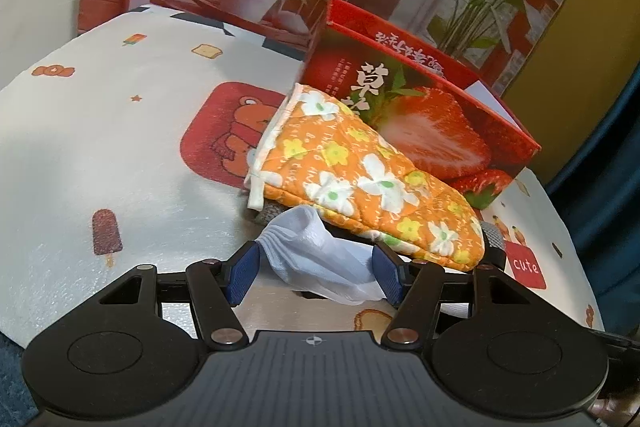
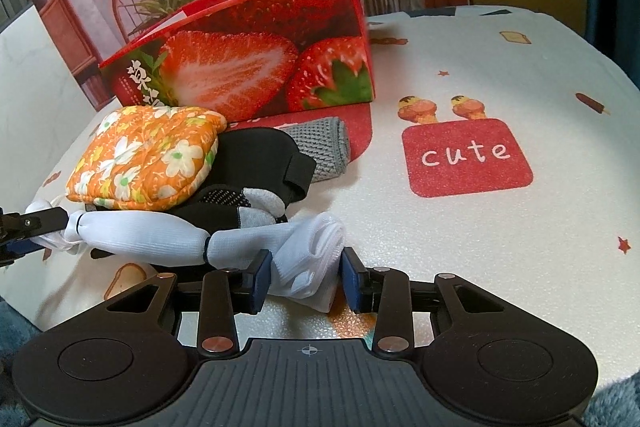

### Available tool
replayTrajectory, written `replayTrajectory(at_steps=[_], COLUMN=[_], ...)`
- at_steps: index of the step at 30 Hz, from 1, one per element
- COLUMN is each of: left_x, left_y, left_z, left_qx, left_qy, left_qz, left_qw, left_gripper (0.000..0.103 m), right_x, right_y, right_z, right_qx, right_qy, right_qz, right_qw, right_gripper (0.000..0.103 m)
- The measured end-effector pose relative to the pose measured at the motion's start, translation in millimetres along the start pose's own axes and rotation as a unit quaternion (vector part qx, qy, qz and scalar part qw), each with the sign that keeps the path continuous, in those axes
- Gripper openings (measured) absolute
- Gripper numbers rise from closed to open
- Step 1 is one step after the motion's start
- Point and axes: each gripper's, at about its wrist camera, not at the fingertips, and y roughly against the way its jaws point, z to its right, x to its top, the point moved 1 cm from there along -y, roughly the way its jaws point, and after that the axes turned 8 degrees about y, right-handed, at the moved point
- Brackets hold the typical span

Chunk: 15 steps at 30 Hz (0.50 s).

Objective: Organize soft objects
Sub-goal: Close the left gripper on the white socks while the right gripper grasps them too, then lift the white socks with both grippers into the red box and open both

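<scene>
Our left gripper (image 1: 315,271) and right gripper (image 2: 307,280) each have both pads spread around an end of the white sock (image 2: 168,233), which lies stretched across the tablecloth (image 2: 460,235) between us. Just behind it, the orange floral mitt (image 1: 360,175) rests on a black glove (image 2: 260,163), leaning against the strawberry box (image 2: 248,67); a grey cloth (image 2: 324,145) lies beside them.

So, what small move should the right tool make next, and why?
Probably close the right tool on the white sock: its bunched end lies between the pads, but one pad shows a gap. The other end sits in the left tool.
</scene>
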Motion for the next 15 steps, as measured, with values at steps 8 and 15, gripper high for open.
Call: replayTrajectory(at_steps=[8, 15], left_x=[-1.5, 0.0], left_y=[7.9, 19.5], left_z=[7.8, 15.3], left_qx=[-0.022, -0.018], left_qy=[-0.039, -0.066], left_qz=[0.015, 0.047], left_qw=[0.9989, 0.9966], left_gripper=[0.012, 0.010], right_x=[2.1, 13.4], right_y=[6.9, 33.4], right_z=[-0.1, -0.5], right_qx=[0.005, 0.025], right_qy=[-0.008, -0.013], right_qz=[0.010, 0.065], right_qw=[1.000, 0.998], right_gripper=[0.022, 0.016])
